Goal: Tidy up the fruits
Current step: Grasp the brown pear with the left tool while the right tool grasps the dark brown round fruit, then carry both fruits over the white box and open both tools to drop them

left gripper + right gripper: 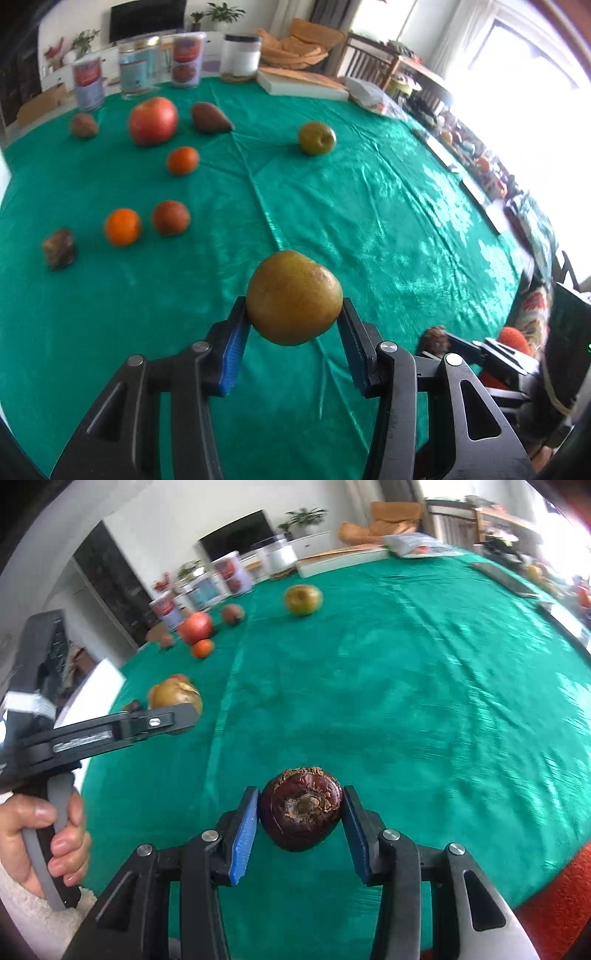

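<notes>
While both tongs are loaded, sorting looks abt half done — left gripper (293,314) grasps a yellow-green pear (293,297), right gripper (300,814) grasps a dark brown fruit (301,808). Second pear (317,137) sits alone at 12 o'clock — oranges, apple grouped at 10.

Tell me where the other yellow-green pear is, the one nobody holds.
The loose yellow-green pear lies alone on the green tablecloth, far side, right of the brown pointed fruit in the left wrist view.

We see a shiny green cloth (369,221) on the desk, an olive-yellow pear (293,297), bright oranges (123,226), and a dark maroon fruit (301,808) between blue pads (243,840).
</notes>
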A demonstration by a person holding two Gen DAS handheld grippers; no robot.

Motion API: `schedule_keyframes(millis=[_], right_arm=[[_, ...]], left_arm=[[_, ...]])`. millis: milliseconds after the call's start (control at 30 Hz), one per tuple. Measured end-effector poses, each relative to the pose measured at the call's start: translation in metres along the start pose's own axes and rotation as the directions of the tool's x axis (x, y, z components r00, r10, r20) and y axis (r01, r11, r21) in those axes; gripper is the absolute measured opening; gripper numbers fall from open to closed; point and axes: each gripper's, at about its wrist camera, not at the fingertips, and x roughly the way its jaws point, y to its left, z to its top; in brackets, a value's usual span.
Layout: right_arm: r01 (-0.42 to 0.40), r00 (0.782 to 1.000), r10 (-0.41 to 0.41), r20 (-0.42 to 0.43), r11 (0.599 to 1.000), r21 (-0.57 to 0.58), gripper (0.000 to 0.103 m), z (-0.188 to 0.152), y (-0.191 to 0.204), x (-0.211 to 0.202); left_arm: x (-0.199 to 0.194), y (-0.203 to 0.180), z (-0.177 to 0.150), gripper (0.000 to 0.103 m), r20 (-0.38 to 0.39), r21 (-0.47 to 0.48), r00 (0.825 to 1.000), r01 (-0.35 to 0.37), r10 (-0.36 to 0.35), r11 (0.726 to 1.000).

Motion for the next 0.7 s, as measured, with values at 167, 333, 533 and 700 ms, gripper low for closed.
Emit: schedule_keyframes(millis=[167, 333, 533, 700], right_arm=[[-0.187, 0.982, 0.174, -0.079, 0.96, -0.209, 0.044, 0.027, 0.103, 0.017], [-0.444, 0.895, 0.383, -0.227, 0.809, -0.386, 0.044, 0.038, 0.258, 0.037], [-0.638, 0.766, 0.477, -0.431, 0.641, -0.426, 0.044, 0.013, 0.41, 0.068], [-0.643, 0.751, 0.407, -0.52, 0.629, -0.436, 0.044, -0.006, 0.474, 0.115]], left_arm=[[-0.127, 0.075, -0.029, 0.049, 0.129, -0.115, 0.986, -0.087, 0.102, 0.99], [-0.216, 0.188, -0.071, 0.049, 0.125, -0.318, 0.918, -0.323, 0.377, 0.892], [-0.243, 0.289, -0.124, 0.049, -0.014, -0.489, 0.845, -0.473, 0.535, 0.733], [-0.245, 0.319, -0.149, 0.05, -0.045, -0.551, 0.838, -0.475, 0.545, 0.686]])
